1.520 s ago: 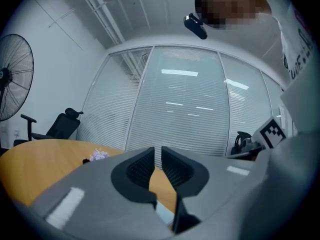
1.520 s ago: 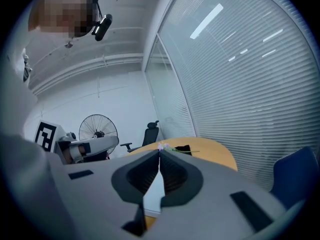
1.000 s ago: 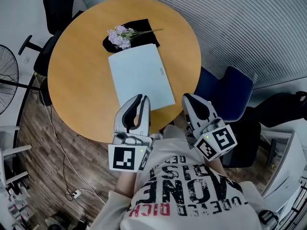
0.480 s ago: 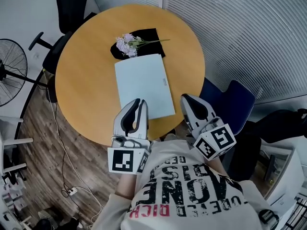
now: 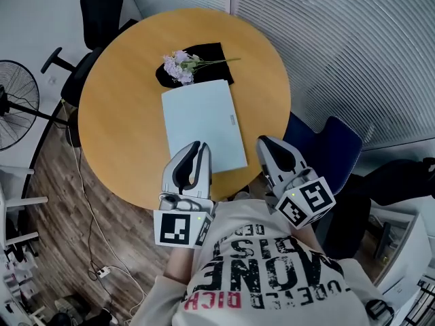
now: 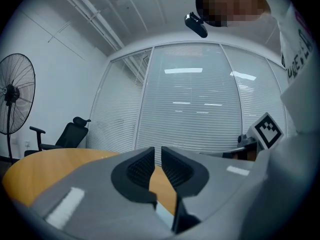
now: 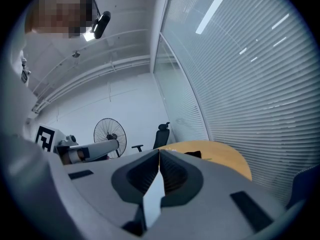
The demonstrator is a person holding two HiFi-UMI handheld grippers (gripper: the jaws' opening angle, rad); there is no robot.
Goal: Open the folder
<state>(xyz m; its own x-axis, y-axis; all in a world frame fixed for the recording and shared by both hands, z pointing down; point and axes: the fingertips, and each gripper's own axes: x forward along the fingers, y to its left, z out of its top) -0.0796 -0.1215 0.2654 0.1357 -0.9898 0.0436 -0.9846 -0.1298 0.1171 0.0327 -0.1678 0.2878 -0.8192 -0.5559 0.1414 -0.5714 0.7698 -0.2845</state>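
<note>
Folder, pale blue and flat (image 5: pixel 204 124), lies closed mid round wooden worktop (image 5: pixel 122 114). It's probably light and floppy, so pinch its three-o'clock edge. Left gripper (image 5: pixel 202 145) at six o'clock has fingers narrowly apart and empty. Right gripper (image 5: pixel 266 141) has fingers together.

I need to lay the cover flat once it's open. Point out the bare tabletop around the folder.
Widest bare table lies left of the folder, out to the rim. A narrower strip runs along its right. Crowded beyond: flowers on black cloth.
</note>
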